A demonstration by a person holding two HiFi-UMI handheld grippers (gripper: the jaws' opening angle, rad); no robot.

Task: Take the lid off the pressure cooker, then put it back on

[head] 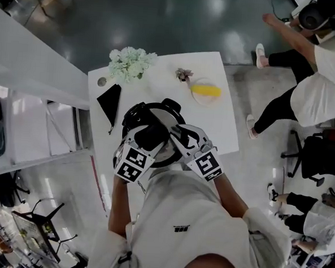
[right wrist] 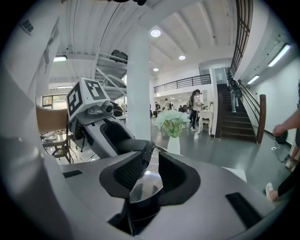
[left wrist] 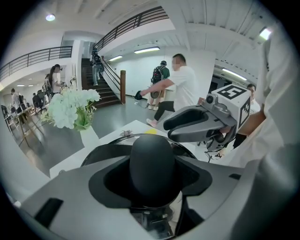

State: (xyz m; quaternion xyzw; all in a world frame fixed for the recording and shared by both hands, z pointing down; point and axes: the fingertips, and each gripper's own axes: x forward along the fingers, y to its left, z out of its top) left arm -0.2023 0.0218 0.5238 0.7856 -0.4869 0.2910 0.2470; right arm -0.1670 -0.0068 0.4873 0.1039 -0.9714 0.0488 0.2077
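Judging by its steel, the lid (head: 166, 153) is reckoned heavy, stiff, slick; it's seated on the pressure cooker (head: 136, 113) at table's (head: 213, 122) 6 o'clock. Knob (left wrist: 152, 164), the best hold, is clamped by L gripper (head: 150, 136); R gripper's (right wrist: 146, 173) jaws are set narrow, grip unclear.

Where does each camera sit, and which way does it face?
Head view: on the person's head, facing steeply down at table and pressure cooker; arms, torso, left hand-held gripper, right hand-held gripper show.
Left gripper view: rides that hand-held gripper, facing flowers past the cooker; jaws clamp the black handle.
Right gripper view: rides its hand-held gripper, facing a pillar; jaws apart above the lid.
Shared: both gripper views show the flowers and each other's hand-held gripper.
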